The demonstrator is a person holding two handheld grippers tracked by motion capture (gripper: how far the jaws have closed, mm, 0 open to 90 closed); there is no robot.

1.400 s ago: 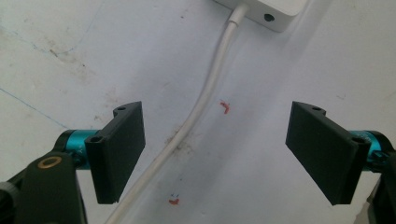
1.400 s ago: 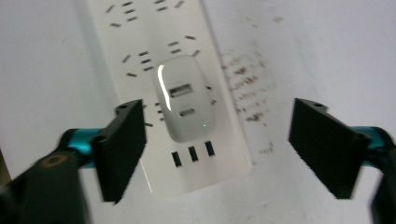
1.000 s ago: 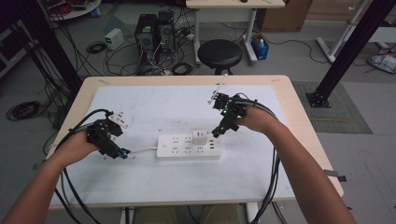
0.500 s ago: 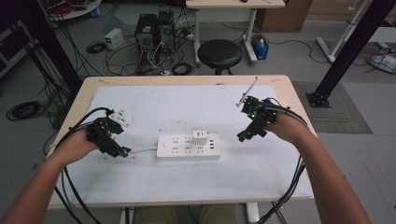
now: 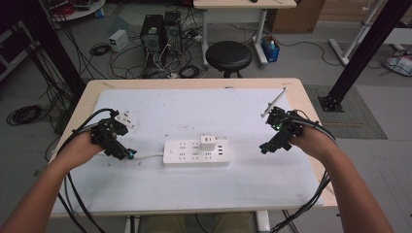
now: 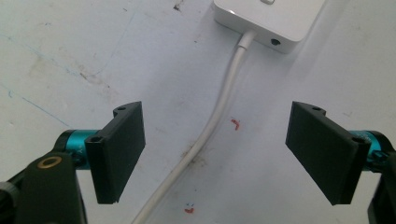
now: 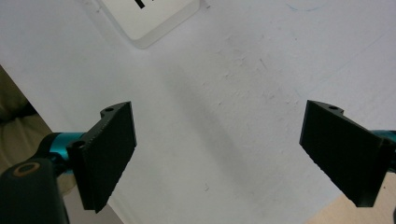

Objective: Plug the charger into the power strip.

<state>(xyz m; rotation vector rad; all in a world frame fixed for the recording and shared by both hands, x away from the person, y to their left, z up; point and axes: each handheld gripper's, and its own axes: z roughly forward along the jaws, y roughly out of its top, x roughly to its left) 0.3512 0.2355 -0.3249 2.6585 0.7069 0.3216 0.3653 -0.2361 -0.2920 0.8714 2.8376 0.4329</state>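
— What lies mid-surface?
— A white power strip [image 5: 196,152], flat, its long side running 9 to 3 o'clock. A white plug adapter [image 5: 208,143] stands in its upper row, right of centre.
— And its cord?
— The white cord [image 5: 147,156] leaves the strip's 9 o'clock end, bending along the surface [image 5: 194,109].

Black stool [image 5: 228,56] and computer towers [image 5: 163,31] behind the table.
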